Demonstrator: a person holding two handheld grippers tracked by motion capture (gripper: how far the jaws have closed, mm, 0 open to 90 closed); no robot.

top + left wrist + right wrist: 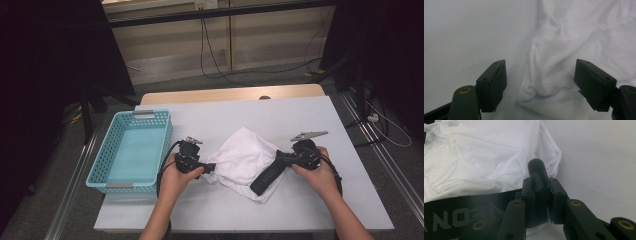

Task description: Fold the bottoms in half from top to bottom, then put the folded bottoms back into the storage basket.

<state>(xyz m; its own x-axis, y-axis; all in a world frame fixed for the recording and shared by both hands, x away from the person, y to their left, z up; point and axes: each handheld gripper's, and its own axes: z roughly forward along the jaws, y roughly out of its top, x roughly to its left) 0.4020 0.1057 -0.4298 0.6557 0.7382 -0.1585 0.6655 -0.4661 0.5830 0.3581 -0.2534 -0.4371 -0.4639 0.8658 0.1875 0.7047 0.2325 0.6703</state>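
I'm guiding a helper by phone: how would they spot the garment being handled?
Start at the white table and find the turquoise basket at its left. Just right of it, between the left gripper and the right gripper, lies the white garment. It is the one crumpled cloth there, with a lettered black waistband clamped in the right gripper.

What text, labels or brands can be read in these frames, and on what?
"ON" then "EO": grey letters on the black waistband of the white garment, right gripper view; the word is cut off by the frame edge and the right gripper, which is shut on the band.
High view: the same band carries grey lettering, too small to read.
No other text on the basket or table.
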